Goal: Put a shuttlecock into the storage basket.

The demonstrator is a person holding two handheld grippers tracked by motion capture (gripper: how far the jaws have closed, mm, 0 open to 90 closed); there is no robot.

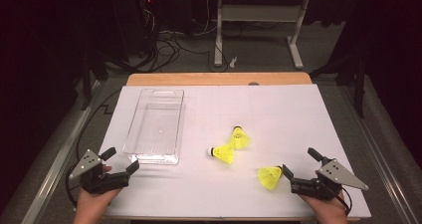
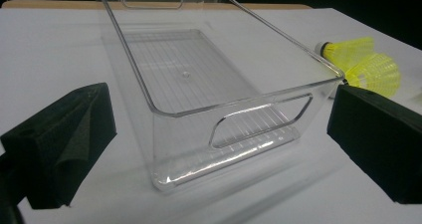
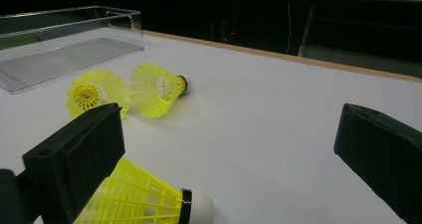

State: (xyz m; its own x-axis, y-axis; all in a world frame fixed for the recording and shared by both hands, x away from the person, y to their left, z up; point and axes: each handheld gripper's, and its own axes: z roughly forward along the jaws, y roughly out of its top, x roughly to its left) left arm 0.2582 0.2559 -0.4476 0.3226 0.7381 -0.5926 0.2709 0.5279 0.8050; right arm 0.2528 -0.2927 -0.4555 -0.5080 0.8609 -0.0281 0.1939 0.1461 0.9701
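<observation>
Three yellow shuttlecocks lie on the white table (image 1: 278,114). Two rest together near the middle (image 1: 240,138) (image 1: 224,153); the left gripper view shows them past the bin's right corner (image 2: 348,49) (image 2: 375,74). The third shuttlecock (image 1: 270,176) (image 3: 144,199) lies on its side against my right gripper's near jaw, its white cork pointing into the gap. My right gripper (image 1: 298,162) (image 3: 229,119) is open and holds nothing. A clear plastic bin (image 1: 154,127) (image 2: 199,84) stands empty at the left. My left gripper (image 1: 122,159) (image 2: 221,104) is open just before the bin's near end.
A wooden strip (image 1: 219,78) marks the table's far edge. Beyond it are white desk legs (image 1: 218,30) and cables on a dark floor. Bare white surface spreads across the right half and the front middle of the table.
</observation>
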